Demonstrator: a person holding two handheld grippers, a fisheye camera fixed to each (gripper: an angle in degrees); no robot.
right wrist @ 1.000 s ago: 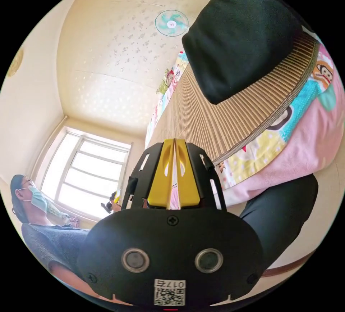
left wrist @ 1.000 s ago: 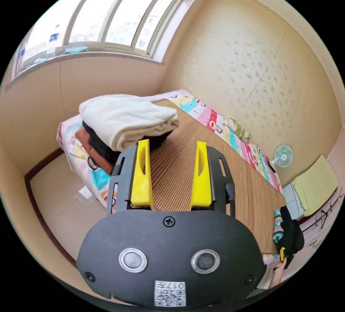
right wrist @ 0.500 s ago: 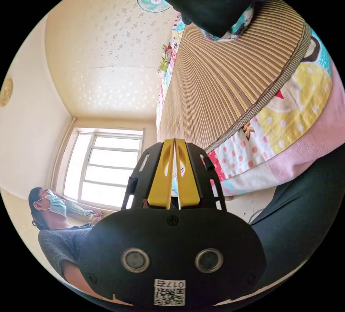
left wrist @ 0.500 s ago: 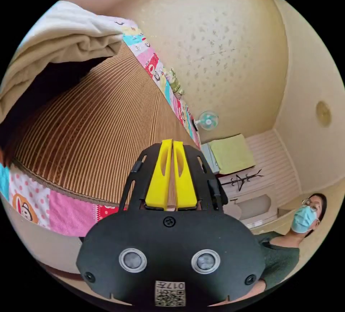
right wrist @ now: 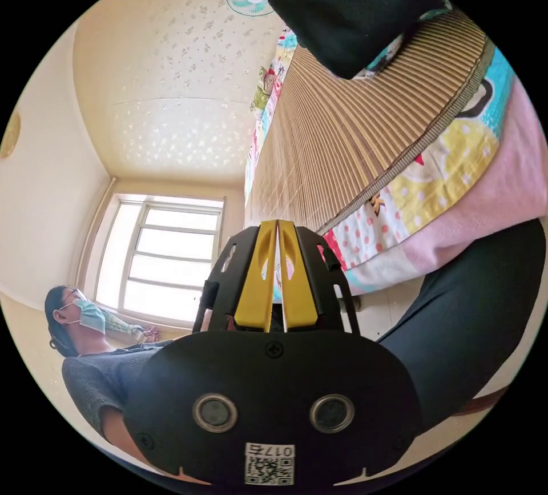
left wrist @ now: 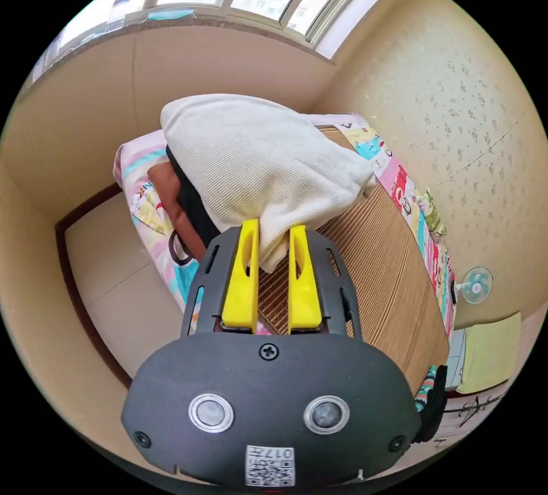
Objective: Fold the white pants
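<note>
The white pants (left wrist: 257, 169) lie as a folded bundle on top of a stack of black and brown clothes (left wrist: 182, 204) at one end of the bed. My left gripper (left wrist: 273, 232) is at the bundle's near corner, and both yellow jaws press on a tuck of the white cloth. My right gripper (right wrist: 277, 229) is shut with nothing in it, held low beside the bed's edge. In the right gripper view a black garment (right wrist: 354, 9) rests on the bamboo mat (right wrist: 342, 135) farther along.
The bamboo mat (left wrist: 371, 266) covers a bed with a patterned sheet (left wrist: 154, 232). Bare floor (left wrist: 120, 301) lies beside it, under a window wall. A small fan (left wrist: 474, 285) stands at the far end. A person in a mask (right wrist: 80, 318) and a dark-clothed leg (right wrist: 474, 318) are close by.
The left gripper stood open a second ago, was shut on nothing and turned away half a second ago, and now grips the white pants' corner. The right gripper stays shut; its view has barely shifted.
</note>
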